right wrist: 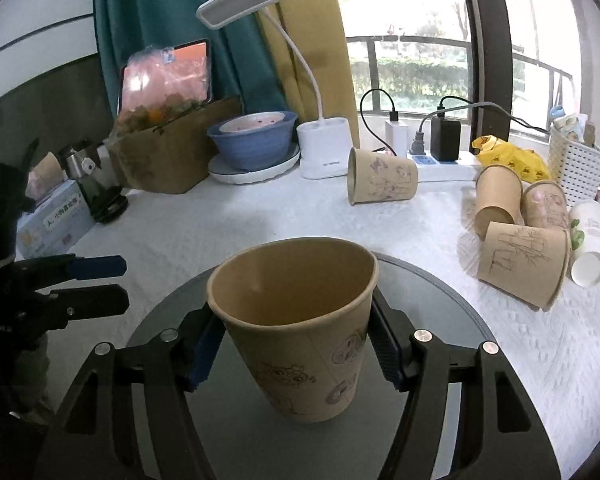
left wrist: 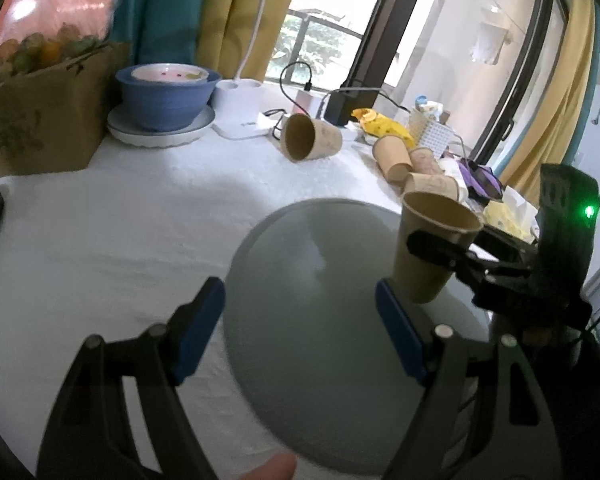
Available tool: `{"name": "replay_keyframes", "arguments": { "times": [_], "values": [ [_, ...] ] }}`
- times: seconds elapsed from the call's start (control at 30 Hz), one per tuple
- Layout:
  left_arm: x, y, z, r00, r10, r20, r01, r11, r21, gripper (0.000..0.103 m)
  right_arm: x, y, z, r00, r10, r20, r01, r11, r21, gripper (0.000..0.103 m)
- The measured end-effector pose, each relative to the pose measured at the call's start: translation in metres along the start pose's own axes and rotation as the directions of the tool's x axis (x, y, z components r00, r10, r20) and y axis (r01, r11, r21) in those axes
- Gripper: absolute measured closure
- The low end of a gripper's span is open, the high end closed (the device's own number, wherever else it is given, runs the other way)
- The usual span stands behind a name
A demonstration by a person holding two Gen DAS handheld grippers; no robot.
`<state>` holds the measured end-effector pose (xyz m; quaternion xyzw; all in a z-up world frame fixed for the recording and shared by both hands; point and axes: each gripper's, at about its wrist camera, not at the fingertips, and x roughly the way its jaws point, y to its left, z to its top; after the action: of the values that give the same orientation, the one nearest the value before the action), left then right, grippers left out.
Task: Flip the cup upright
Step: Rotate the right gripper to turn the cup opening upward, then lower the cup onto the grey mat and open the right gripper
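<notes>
A brown paper cup (right wrist: 300, 332) with doodles stands upright, mouth up, over the round grey plate (right wrist: 452, 320). My right gripper (right wrist: 296, 344) is shut on the cup, one blue pad on each side. In the left wrist view the same cup (left wrist: 432, 248) is at the plate's (left wrist: 308, 300) right edge, held by the right gripper (left wrist: 440, 252). My left gripper (left wrist: 300, 332) is open and empty above the plate; it also shows in the right wrist view (right wrist: 100, 280) at the left.
One cup (right wrist: 380, 180) lies on its side near the power strip (right wrist: 440, 164). Several more cups (right wrist: 524, 240) lie in a heap at the right by a white basket (right wrist: 576, 172). A blue bowl (right wrist: 256, 144), lamp base (right wrist: 324, 152), cardboard box (right wrist: 172, 156) and tissue box (right wrist: 56, 216) line the back.
</notes>
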<state>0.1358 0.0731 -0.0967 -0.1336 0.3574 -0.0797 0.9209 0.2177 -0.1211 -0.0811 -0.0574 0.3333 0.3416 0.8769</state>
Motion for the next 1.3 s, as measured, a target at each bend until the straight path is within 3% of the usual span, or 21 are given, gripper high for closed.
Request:
{"name": "replay_keyframes", "arguments": {
  "times": [0.33, 0.5, 1.07, 1.3],
  "values": [
    [-0.001, -0.013, -0.003, 1.0, 0.004, 0.012, -0.004, 1.0, 0.026, 0.024, -0.001, -0.003, -0.012, 0.999, -0.036, -0.035, 0.037, 0.999, 0.021, 0.031],
    [-0.008, -0.017, -0.007, 0.999, 0.019, 0.033, -0.019, 0.999, 0.028, 0.024, -0.012, 0.0, -0.017, 0.999, -0.048, -0.023, 0.049, 0.998, 0.028, 0.022],
    [-0.05, -0.058, -0.026, 0.993, 0.032, 0.111, -0.043, 0.994, 0.101, 0.024, -0.087, 0.018, -0.033, 0.992, -0.109, 0.059, 0.107, 0.993, 0.042, 0.021],
    [-0.08, -0.074, -0.03, 0.983, 0.031, 0.181, -0.054, 0.991, 0.124, 0.024, -0.123, 0.035, -0.035, 0.986, -0.138, 0.092, 0.136, 0.99, 0.032, 0.021]
  ]
}}
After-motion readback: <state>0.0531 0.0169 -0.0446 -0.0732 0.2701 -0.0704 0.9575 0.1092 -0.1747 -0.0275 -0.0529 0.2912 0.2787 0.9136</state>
